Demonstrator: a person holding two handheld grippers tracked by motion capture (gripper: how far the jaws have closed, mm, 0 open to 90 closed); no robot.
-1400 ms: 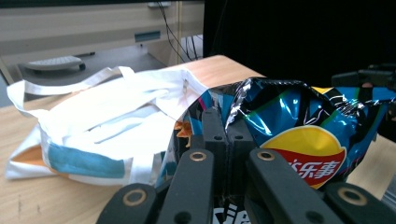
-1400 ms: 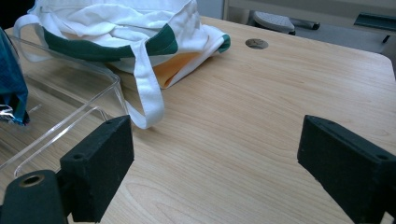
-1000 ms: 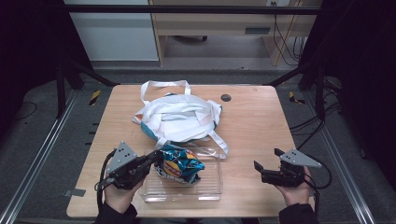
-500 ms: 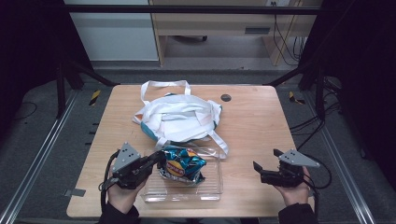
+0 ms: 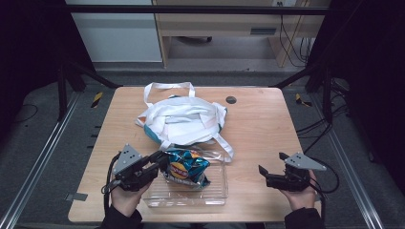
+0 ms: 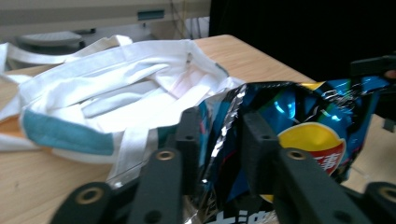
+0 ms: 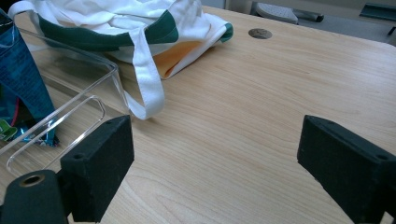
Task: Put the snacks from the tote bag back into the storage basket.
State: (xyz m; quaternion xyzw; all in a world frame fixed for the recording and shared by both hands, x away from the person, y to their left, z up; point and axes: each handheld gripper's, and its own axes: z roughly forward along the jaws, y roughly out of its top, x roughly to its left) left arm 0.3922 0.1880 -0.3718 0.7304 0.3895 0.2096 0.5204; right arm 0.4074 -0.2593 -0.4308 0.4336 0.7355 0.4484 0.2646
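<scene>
Fingers (image 6: 189, 140) of the left gripper (image 5: 160, 162) have just been parting, loosely straddling the crinkly blue foil crisp bag (image 5: 184, 168); the right gripper (image 5: 263, 172) gapes empty. Light, slippery and crushable, the bag is probably best pinched at its flat sealed edge.

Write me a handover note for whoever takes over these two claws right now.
Left claw: open. Its jaws have just been opening, and the chip bag has its crimped edge between them, not pinched.
Right claw: open and empty, over the bare table at the right.
Things: the chip bag rests in the clear tray. The white tote bag lies behind the tray.
Done: chip bag set in the tray and let go.
Left: probably draw the left claw back without dragging the chip bag.
</scene>
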